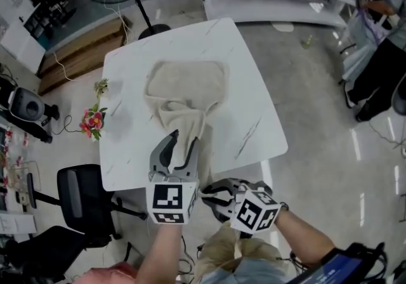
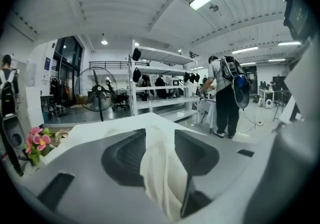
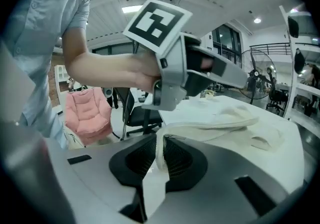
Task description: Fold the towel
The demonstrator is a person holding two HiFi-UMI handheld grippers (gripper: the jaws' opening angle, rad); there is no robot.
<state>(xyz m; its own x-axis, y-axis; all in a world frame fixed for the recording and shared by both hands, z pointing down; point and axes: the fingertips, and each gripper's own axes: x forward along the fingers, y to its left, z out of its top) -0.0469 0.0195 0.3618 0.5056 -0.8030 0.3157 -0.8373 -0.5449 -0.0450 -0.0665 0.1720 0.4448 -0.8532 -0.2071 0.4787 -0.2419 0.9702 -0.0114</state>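
white table (image 1: 254,86) in a workshop: beige towel (image 1: 187,89) bunched mid-table, its tail drawn to the near edge. left gripper (image 1: 181,148) jaws apart with the tail loose between them, right gripper (image 3: 160,152) pinching a thin edge. looks light, soft, limp; will likely sag, so grab corners.

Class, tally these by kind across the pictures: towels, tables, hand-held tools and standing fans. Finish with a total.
Towels: 1
Tables: 1
Tools: 2, left tool and right tool
Standing fans: 1
Total: 5
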